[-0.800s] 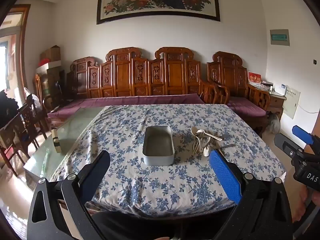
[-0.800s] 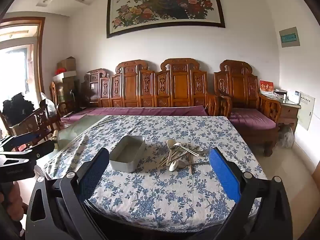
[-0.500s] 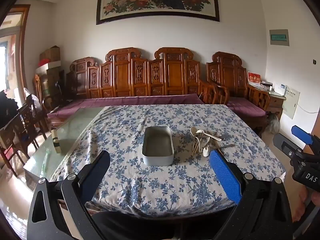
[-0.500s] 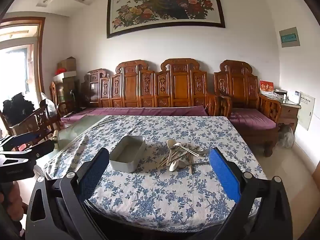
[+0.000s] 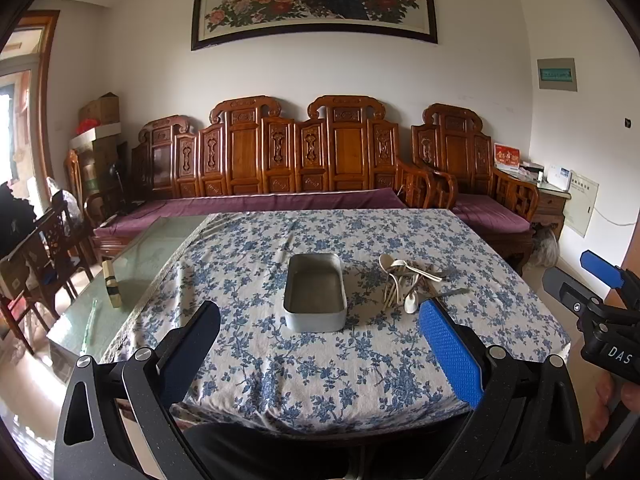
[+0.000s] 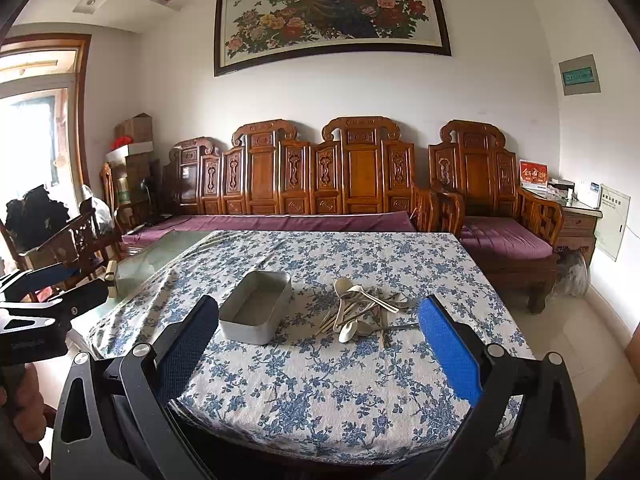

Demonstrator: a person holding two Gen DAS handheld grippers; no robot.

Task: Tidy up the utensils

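A pile of utensils [image 5: 408, 282], white spoons mixed with metal pieces and sticks, lies on the blue-flowered tablecloth [image 5: 320, 364], right of an empty grey metal tin [image 5: 315, 291]. The pile [image 6: 362, 310] and the tin [image 6: 256, 306] also show in the right wrist view. My left gripper [image 5: 320, 344] is open and empty, held near the table's front edge, short of the tin. My right gripper [image 6: 318, 344] is open and empty, also at the front edge, short of the pile. Each gripper shows at the edge of the other's view.
Bare glass tabletop [image 5: 140, 256] lies left of the cloth with a small block [image 5: 111, 284] standing on it. A carved wooden sofa [image 5: 304, 168] with purple cushions runs behind the table. Wooden chairs [image 5: 44, 248] stand at the left, an armchair [image 6: 508, 216] at the right.
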